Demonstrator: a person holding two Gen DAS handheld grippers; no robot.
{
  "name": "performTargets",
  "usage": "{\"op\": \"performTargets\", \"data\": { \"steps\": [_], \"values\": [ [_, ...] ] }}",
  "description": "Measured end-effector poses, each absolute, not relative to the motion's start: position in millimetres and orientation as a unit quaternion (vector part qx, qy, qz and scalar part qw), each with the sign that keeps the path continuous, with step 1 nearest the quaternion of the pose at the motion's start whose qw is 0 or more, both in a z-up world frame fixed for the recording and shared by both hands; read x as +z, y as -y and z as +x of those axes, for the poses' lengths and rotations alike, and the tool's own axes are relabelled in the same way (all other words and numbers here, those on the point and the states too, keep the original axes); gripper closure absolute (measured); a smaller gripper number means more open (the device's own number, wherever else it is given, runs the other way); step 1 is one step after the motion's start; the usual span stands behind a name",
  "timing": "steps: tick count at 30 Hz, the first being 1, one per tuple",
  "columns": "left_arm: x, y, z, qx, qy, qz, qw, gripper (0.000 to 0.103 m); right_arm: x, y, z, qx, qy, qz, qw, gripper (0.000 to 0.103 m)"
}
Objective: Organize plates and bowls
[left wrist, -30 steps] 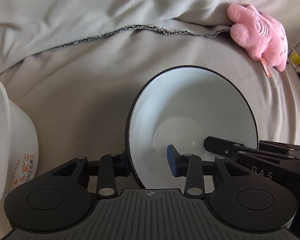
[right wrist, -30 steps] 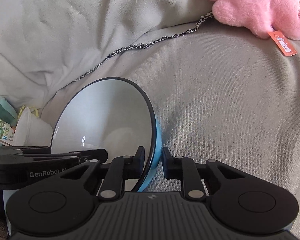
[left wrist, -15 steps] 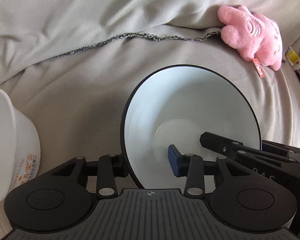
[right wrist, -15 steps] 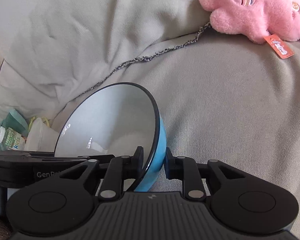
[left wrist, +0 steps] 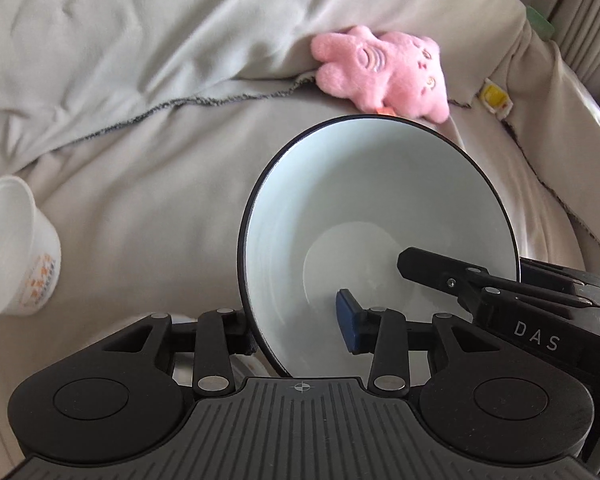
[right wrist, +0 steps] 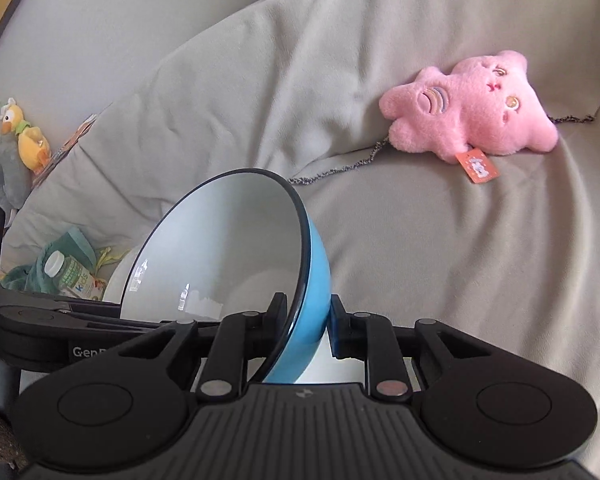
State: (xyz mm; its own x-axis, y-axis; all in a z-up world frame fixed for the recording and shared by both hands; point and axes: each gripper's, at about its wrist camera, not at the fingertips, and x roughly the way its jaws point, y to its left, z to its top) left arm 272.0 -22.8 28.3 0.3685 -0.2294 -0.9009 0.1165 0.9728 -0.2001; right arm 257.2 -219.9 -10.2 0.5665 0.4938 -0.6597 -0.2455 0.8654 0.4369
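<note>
Blue ceramic bowl with white inside [right wrist: 236, 264] held tilted above grey-covered sofa [right wrist: 440, 260].
Right tool [right wrist: 306, 322] pinches its rim; left tool [left wrist: 296, 328] straddles the opposite rim, pads apart.

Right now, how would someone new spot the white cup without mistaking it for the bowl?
Start at the grey sofa cover. Left of the held bowl, at the left wrist view's edge, lies the cup, tipped over. It is all white plastic with orange print near its base; the bowl has a dark rim and blue outside.
</note>
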Motion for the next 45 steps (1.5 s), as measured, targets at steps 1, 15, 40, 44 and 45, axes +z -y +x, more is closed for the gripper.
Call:
{"op": "performTargets", "data": {
  "steps": [1,15,40,44,45],
  "values": [
    [22.8,26.5,263.9,-0.107,-0.561,-0.052,0.819,0.062,-13.5,224.2,249.2,0.211,-0.418,0.149,0.871,0.082],
    [-30.1,57.4,237.4,-0.098,-0.615,0.01,0.782,0.066,-89.6,243.9,211.3,0.185,-0.464,0.152,0.853,0.082],
    [-22.4,58.8,236.0,-0.09,-0.621,0.02,0.778,0.079,-85.3,244.6,199.7,0.191,-0.448,0.135,0.863,0.074],
    [-21.8,59.6,234.3,-0.093,-0.621,0.018,0.778,0.077,-83.2,247.4,194.6,0.188,-0.446,0.131,0.865,0.069],
    [-21.7,59.7,234.0,-0.093,-0.621,0.017,0.778,0.077,-83.4,247.9,194.3,0.188,-0.446,0.128,0.866,0.068]
  ]
}}
